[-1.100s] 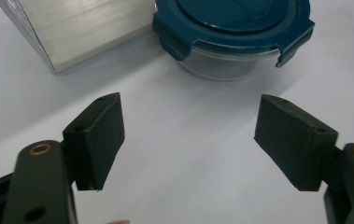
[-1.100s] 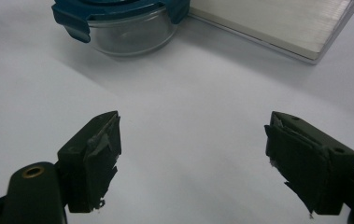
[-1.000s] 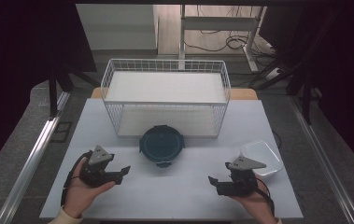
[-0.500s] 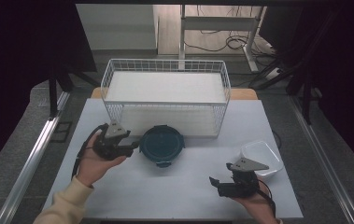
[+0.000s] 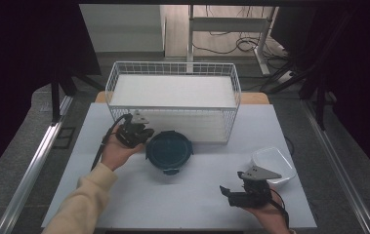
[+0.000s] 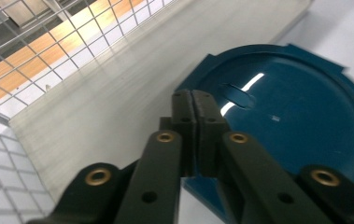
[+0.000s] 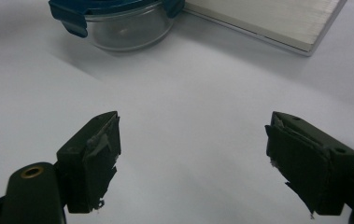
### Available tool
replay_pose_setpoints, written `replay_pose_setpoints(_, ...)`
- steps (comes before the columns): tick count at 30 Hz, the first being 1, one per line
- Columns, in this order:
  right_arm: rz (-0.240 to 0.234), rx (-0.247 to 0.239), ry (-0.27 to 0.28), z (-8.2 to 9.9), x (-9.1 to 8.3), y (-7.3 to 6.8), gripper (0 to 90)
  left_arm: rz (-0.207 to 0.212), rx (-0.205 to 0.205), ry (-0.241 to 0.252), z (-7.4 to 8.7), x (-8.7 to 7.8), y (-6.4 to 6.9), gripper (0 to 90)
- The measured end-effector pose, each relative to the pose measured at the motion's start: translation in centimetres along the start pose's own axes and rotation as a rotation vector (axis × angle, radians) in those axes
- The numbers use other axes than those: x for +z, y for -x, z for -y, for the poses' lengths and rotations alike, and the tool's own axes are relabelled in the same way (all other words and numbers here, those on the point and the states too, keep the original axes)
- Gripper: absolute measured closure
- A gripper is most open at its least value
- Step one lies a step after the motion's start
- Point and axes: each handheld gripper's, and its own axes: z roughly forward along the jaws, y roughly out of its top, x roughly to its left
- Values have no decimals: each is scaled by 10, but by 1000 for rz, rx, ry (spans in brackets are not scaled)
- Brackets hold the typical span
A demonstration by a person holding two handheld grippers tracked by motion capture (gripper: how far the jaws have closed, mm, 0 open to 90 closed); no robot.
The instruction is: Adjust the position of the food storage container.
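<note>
Glossy blue plastic lid (image 6: 286, 112) on a clear glass bowl (image 7: 127, 29) (smooth), beside a white wire basket (image 5: 173, 105).

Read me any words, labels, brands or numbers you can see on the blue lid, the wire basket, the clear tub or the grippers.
There is no readable text.
Blue lid: plain, with a light glare streak and no print.
Wire basket: bare white wire, no label.
Clear tub: no marking can be made out.
Left gripper and right gripper: plain black jaws, no lettering.

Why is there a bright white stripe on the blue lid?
In the left gripper view, the stripe on the blue lid is glare from a light above; the shut left gripper looks slightly soft up close. In the high view the room's edges are dark.
</note>
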Motion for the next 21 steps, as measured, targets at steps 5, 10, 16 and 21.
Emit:
replay_pose_setpoints(5,24,10,9,1,0,1,188,-17,33,-44,-1,20,1,900)
replay_pose_setpoints(10,20,13,25,2,0,2,192,-44,39,-71,1,34,-4,900)
replay_pose_setpoints(16,19,3,24,2,0,0,192,-76,76,-104,1,45,-8,900)
replay_pose_setpoints(21,20,6,23,2,1,1,193,-48,89,-107,3,53,-8,900)
